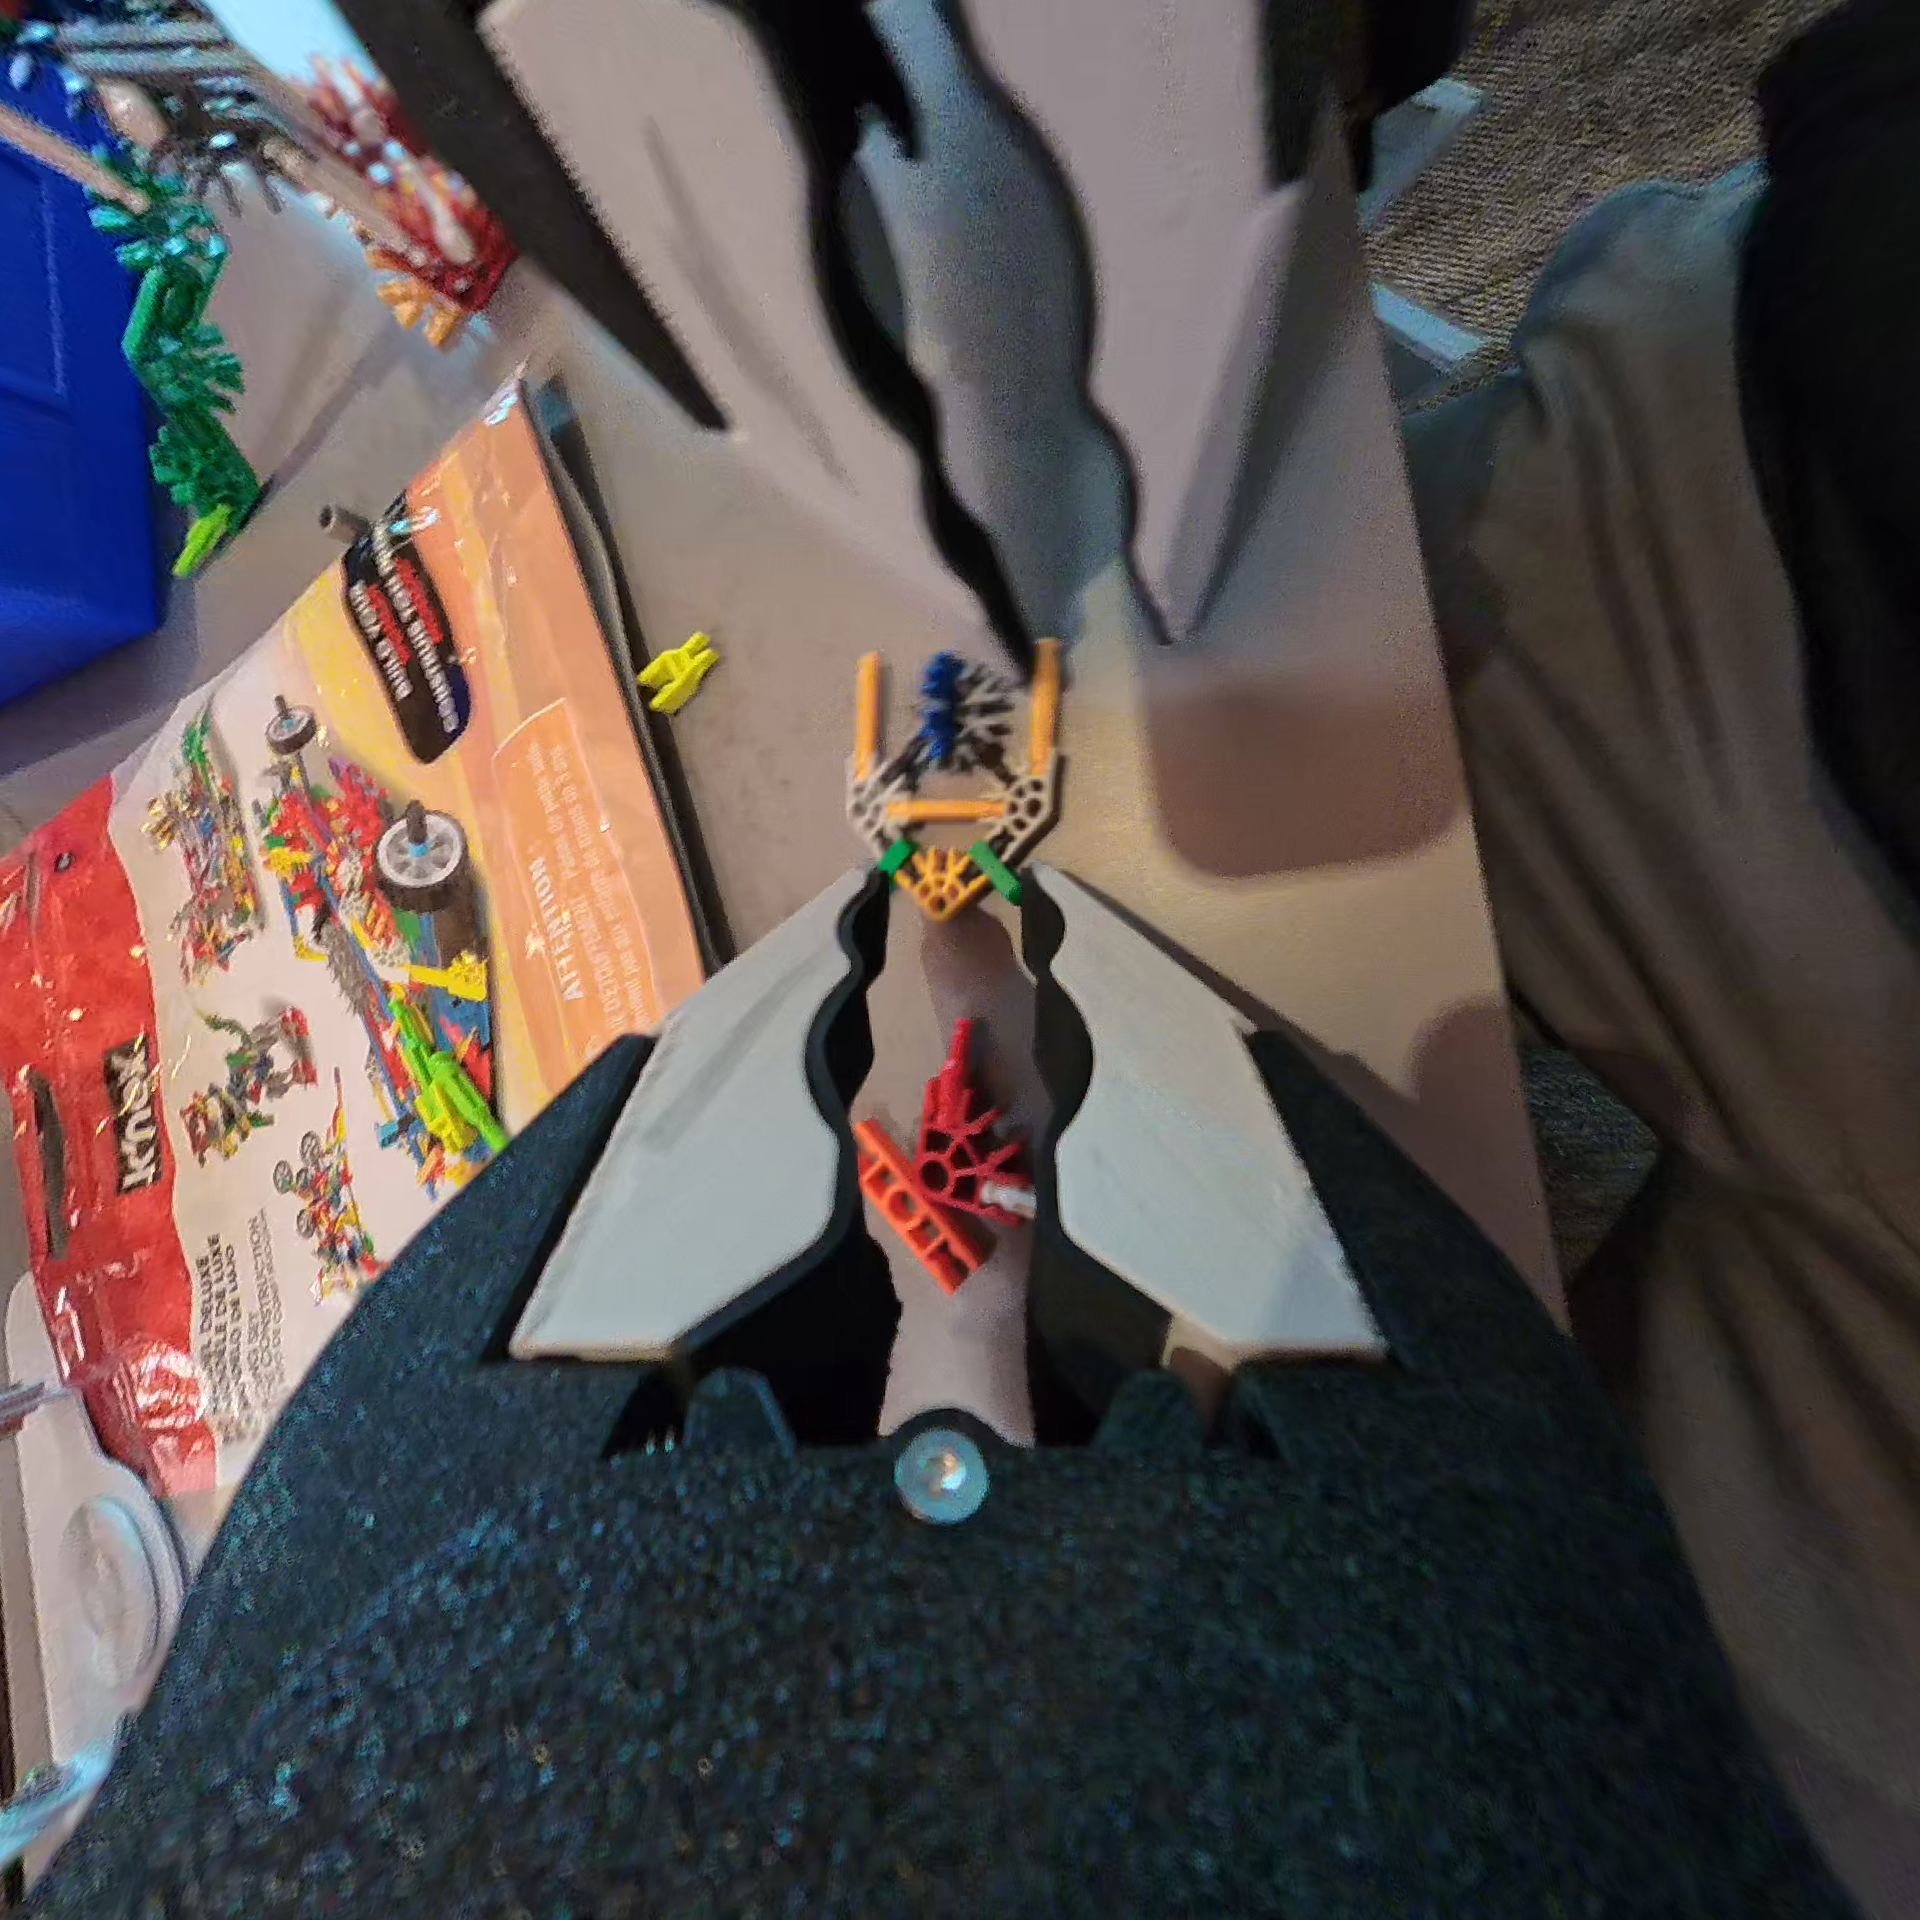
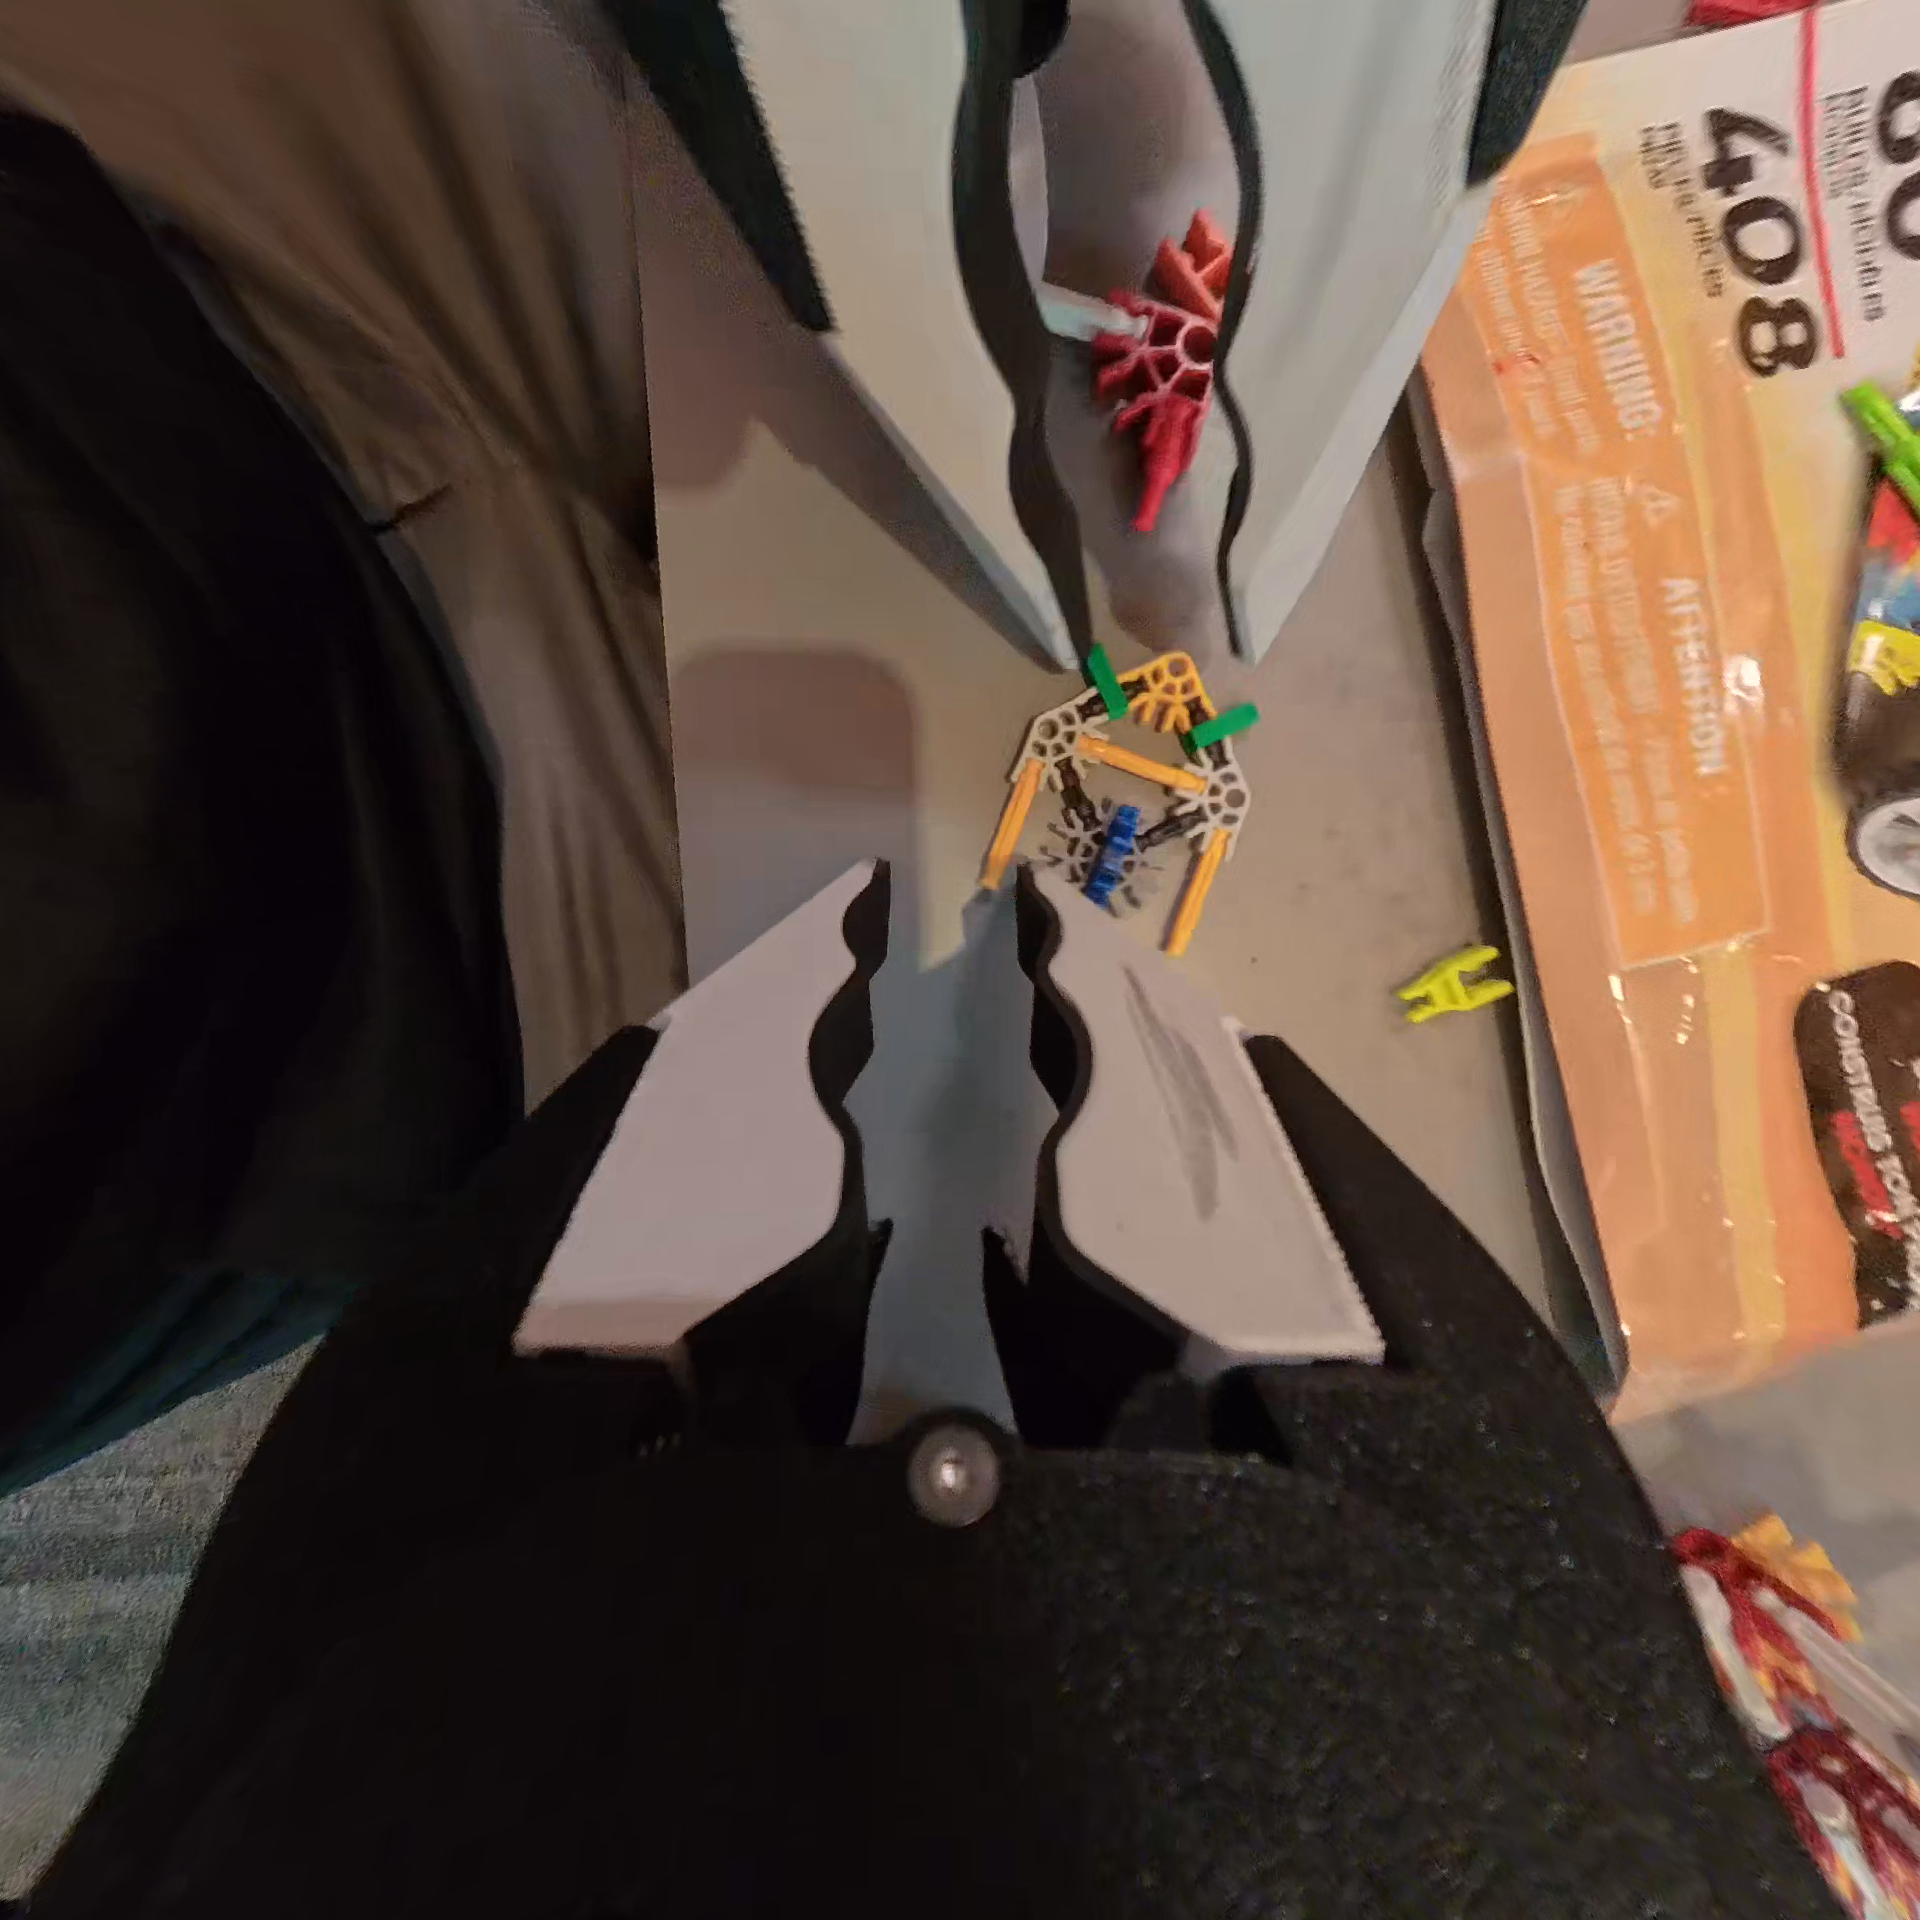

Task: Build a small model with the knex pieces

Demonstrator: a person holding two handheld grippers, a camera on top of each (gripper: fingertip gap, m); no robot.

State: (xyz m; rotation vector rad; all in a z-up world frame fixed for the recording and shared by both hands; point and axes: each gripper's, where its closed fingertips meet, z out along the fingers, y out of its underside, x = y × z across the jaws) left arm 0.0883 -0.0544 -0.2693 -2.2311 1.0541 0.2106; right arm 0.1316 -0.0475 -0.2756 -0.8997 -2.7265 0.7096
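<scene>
A small built piece (image 1: 951, 800) of grey connectors, orange rods, a blue and black hub, two green rods and a yellow connector lies on the grey table (image 1: 810, 582). My left gripper (image 1: 948, 883) is open, its tips on either side of the yellow connector and touching the green rods. It enters the right wrist view from the top (image 2: 1155, 649). My right gripper (image 2: 953, 873) is open and empty, its right tip by an orange rod end of the built piece (image 2: 1127, 790). It reaches in from above in the left wrist view (image 1: 1096, 644).
Red connectors (image 1: 956, 1143) lie on the table between my left fingers, also in the right wrist view (image 2: 1169, 353). A yellow-green clip (image 2: 1449, 987) lies beside the printed toy package (image 2: 1662, 727). Piles of green (image 1: 187, 395) and red pieces (image 1: 416, 208) and a blue bin (image 1: 62, 468) sit farther off. A person's clothing (image 2: 312, 520) borders the table. The grippers' ends are close to 5 cm from one another.
</scene>
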